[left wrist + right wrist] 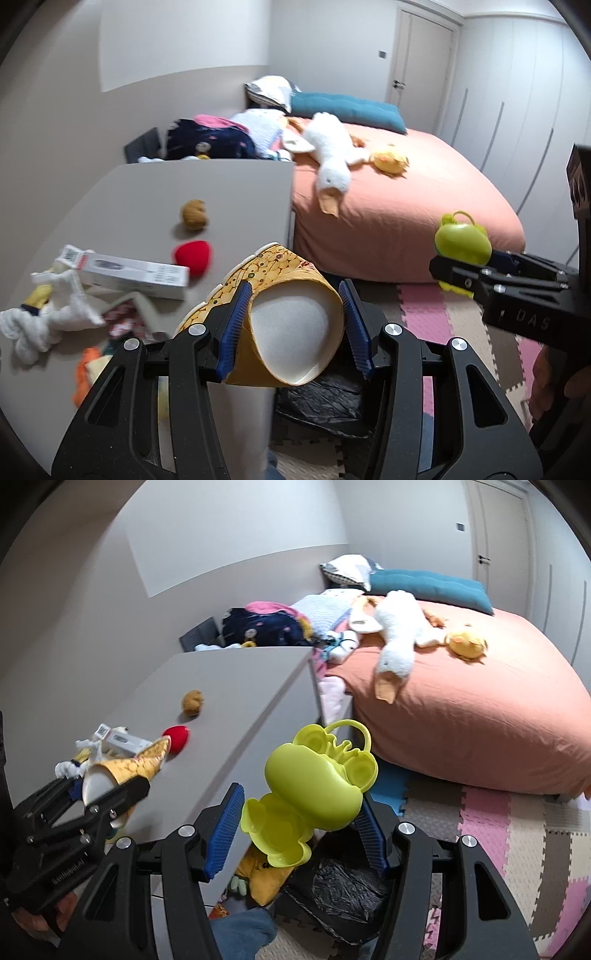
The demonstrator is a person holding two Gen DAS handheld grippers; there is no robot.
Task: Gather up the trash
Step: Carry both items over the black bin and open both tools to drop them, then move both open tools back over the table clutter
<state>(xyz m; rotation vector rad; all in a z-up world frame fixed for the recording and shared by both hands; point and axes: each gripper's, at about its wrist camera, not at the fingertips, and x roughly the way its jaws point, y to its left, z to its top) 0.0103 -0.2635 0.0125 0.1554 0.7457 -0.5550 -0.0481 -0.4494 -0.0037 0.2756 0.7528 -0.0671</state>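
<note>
My left gripper (pixel 295 325) is shut on a squashed yellow paper cup (pixel 291 295), held in the air over the grey table's front edge; it also shows in the right wrist view (pixel 122 768). My right gripper (pixel 299 830) is shut on a lime-green plastic frog toy (pixel 314 786), held above a black trash bag (pixel 343 890) on the floor. The frog (pixel 461 240) and right gripper (pixel 465 273) show at the right of the left wrist view. The bag (pixel 325 402) lies below the cup.
The grey table (pixel 155 192) carries a brown plush ball (pixel 194 214), a red plush (pixel 194 256), a white box (pixel 136 275) and a white plush toy (pixel 48 314). A bed (pixel 406 192) with plush toys stands behind. Foam floor mats (pixel 517 830) lie right.
</note>
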